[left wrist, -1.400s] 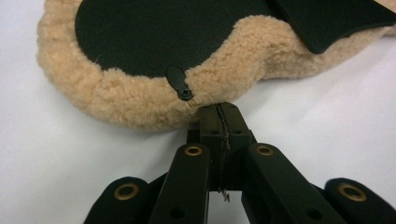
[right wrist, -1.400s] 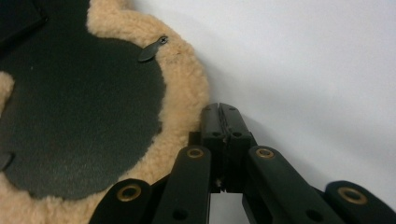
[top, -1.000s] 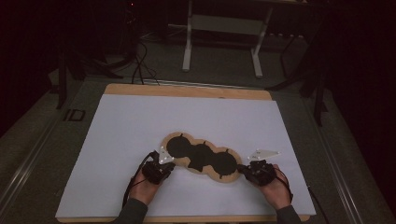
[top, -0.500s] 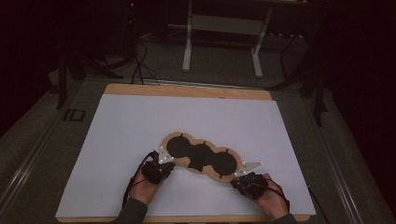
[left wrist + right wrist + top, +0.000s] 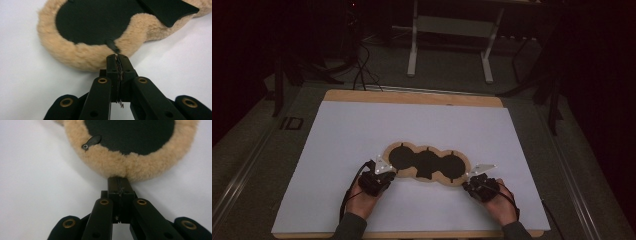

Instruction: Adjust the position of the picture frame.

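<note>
high view: fleece pad (image 5: 427,164), three black rounds with a tan fluffy rim, lies flat on the white table cover (image 5: 362,125), near the person's edge; left gripper (image 5: 382,172) at its left end, right gripper (image 5: 472,179) at its right end

left gripper view: jaws pressed together, tips touching the fleece rim (image 5: 82,56), looks like a pinch on a few fibres at most

right gripper view: jaws also closed, tips butting the fluffy edge (image 5: 130,167)

step: guessing both ends are gripped for a lift or fold

next: raise both ends evenly, the grip looks thin

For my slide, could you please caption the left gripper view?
Left gripper, jaws shut, tips at the fleece rim of a tan, black-centred pad on a white table.
</note>
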`<state>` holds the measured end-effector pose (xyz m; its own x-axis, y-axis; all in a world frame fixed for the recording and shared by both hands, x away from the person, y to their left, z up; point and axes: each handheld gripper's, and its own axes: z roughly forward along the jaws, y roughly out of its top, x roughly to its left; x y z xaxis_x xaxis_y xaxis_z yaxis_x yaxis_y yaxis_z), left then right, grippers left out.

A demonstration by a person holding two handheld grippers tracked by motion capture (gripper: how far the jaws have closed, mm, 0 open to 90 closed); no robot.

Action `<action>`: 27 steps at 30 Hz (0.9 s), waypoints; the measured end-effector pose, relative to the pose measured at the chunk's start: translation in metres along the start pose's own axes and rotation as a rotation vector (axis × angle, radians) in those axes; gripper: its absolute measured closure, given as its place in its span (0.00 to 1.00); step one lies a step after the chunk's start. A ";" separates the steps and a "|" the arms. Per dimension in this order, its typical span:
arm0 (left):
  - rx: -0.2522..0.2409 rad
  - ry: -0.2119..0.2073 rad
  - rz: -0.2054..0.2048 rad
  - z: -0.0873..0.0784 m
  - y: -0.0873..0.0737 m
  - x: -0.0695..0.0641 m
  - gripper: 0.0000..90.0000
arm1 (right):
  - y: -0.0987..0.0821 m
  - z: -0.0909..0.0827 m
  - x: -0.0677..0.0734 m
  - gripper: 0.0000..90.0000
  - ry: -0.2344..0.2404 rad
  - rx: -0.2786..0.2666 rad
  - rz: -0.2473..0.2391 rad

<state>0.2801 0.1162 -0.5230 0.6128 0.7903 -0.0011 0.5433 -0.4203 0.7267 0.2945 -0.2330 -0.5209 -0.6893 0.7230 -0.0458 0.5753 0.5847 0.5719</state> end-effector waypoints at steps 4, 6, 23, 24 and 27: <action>-0.013 0.016 -0.035 -0.006 -0.001 0.009 0.98 | 0.004 0.005 -0.010 1.00 -0.004 -0.012 0.043; -0.017 0.021 -0.052 -0.008 -0.002 0.013 0.98 | 0.007 0.007 -0.014 1.00 -0.008 -0.012 0.058; 0.058 0.028 -0.056 0.001 -0.009 0.014 0.98 | 0.016 0.017 -0.046 1.00 -0.016 -0.038 0.225; 0.059 0.031 -0.057 0.002 -0.009 0.014 0.98 | 0.017 0.017 -0.047 1.00 -0.014 -0.042 0.229; 0.061 0.042 -0.060 0.001 -0.009 0.015 0.98 | 0.020 0.020 -0.047 1.00 -0.009 -0.045 0.229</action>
<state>0.2851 0.1313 -0.5306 0.5545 0.8321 -0.0133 0.6128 -0.3974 0.6830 0.3468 -0.2479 -0.5235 -0.5387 0.8384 0.0825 0.6963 0.3879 0.6039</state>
